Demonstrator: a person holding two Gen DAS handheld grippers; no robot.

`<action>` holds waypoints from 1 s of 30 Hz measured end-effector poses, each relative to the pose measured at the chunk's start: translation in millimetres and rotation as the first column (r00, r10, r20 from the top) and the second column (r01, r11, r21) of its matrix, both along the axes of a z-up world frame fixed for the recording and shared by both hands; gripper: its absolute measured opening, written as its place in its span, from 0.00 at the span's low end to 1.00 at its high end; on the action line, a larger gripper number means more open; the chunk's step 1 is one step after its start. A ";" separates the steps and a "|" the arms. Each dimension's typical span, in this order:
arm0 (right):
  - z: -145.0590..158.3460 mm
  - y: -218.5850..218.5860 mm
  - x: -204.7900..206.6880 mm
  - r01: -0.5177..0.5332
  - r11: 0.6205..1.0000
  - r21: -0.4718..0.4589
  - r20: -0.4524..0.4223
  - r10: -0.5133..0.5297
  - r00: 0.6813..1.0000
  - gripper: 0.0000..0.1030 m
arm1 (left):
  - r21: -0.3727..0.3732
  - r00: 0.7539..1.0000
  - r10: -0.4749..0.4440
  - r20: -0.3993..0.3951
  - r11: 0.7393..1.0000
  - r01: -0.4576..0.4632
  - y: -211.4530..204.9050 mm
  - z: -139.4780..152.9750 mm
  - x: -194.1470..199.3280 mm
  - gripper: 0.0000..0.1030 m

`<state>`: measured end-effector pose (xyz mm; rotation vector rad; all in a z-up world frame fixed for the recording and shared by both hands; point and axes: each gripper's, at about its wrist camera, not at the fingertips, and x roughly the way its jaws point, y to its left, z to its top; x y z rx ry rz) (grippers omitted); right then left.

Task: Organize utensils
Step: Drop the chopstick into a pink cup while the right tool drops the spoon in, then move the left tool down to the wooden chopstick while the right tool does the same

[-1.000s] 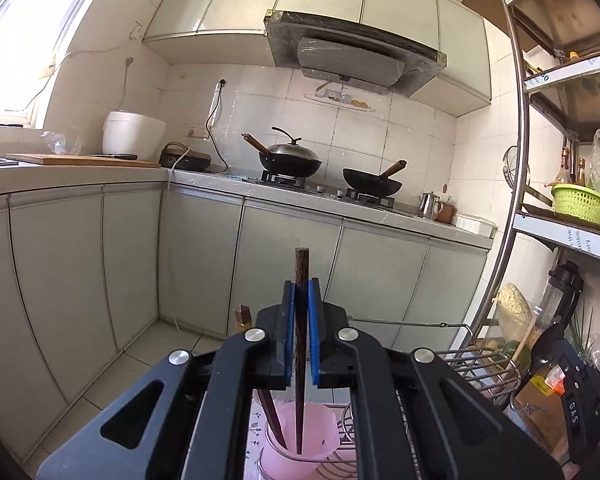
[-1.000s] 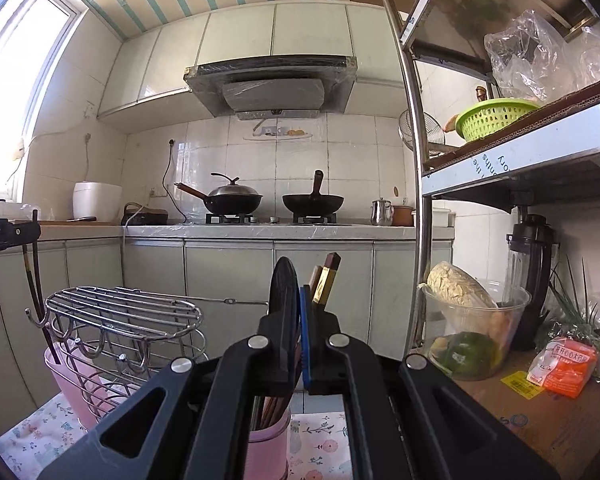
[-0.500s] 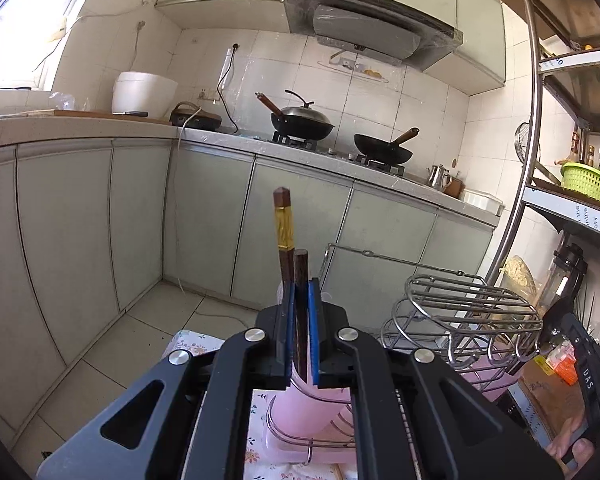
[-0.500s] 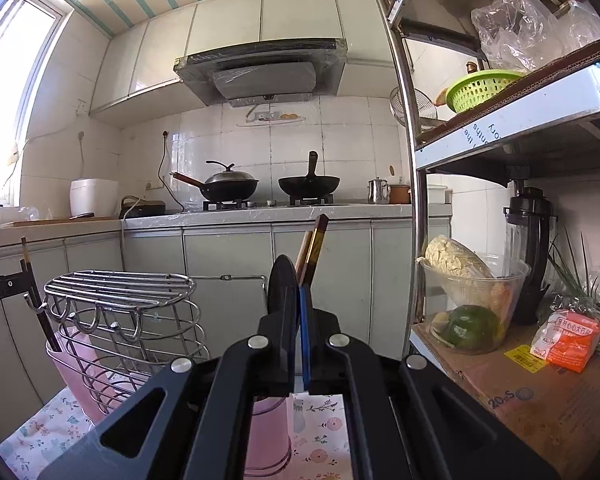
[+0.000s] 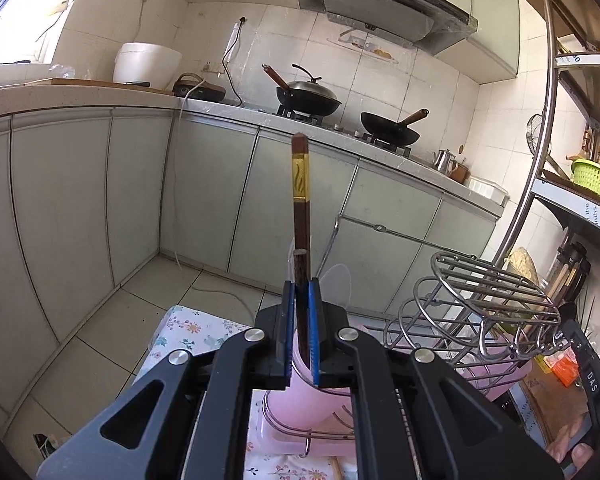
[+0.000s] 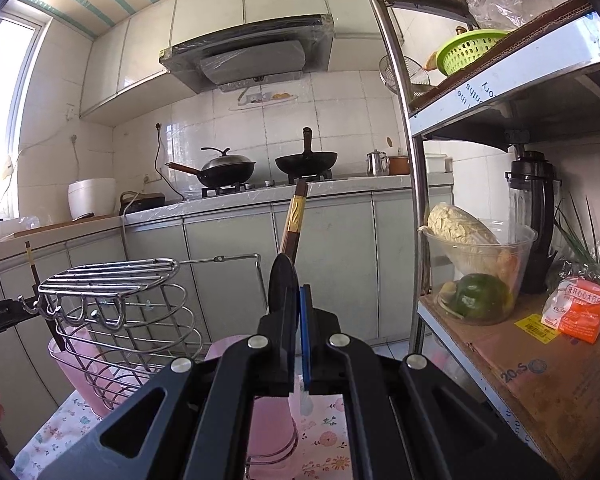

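Observation:
My left gripper (image 5: 302, 292) is shut on a dark wooden chopstick (image 5: 300, 268) that stands upright between its blue pads. Just below and beyond it is a pink cup (image 5: 300, 396) holding another chopstick with a gold band (image 5: 300, 184). My right gripper (image 6: 300, 300) is shut on a thin black utensil (image 6: 284, 280) whose rounded end sticks up above the pads. Ahead of it the banded chopsticks (image 6: 296, 216) lean in the same pink cup (image 6: 268, 420). In the right wrist view the left gripper (image 6: 0, 314) shows at the far left edge.
A wire rack (image 5: 484, 304) stands over a pink tub (image 6: 72, 360) on a floral mat (image 5: 188, 332). To the right, a metal shelf carries a carton (image 6: 540, 380), a plastic tub of vegetables (image 6: 476, 264) and a blender (image 6: 534, 216). Kitchen cabinets and a stove lie behind.
My left gripper has sunk and tipped downward with its chopstick, so the pink cup and banded chopstick now stand right ahead. The right gripper has only rolled slightly.

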<state>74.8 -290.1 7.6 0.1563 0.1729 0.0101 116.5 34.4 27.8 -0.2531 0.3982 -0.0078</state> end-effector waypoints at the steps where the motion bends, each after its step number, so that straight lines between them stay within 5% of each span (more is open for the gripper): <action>1: 0.1 -0.1 0.0 -0.005 1.000 0.003 -0.002 0.005 1.000 0.02 | -0.004 1.000 0.000 -0.003 1.000 0.000 0.8 0.4 -0.8 0.06; 5: -0.8 1.0 0.4 -0.020 1.000 0.010 -0.017 0.020 1.000 0.03 | 0.001 1.000 0.004 -0.017 1.000 -0.004 1.6 -0.4 -0.7 0.07; 8: -1.1 1.8 0.0 -0.033 0.999 0.012 -0.026 0.034 0.999 0.06 | -0.002 0.999 -0.001 -0.039 1.000 0.001 1.9 -3.5 -1.9 0.18; 10: -1.2 1.7 -0.8 -0.044 0.999 0.017 -0.030 0.044 0.999 0.16 | -0.011 0.999 -0.004 -0.051 1.000 0.003 3.1 -5.7 -2.0 0.22; 21: -5.0 -2.4 -20.1 -0.056 0.997 0.051 -0.059 0.059 0.997 0.16 | -0.018 0.995 -0.014 -0.094 1.000 0.012 8.5 -16.9 -15.4 0.23; 30: -28.9 -2.0 -30.7 -0.103 0.989 0.107 -0.195 0.122 0.973 0.16 | -0.016 0.979 -0.055 -0.197 0.998 0.053 5.5 -41.2 -27.7 0.23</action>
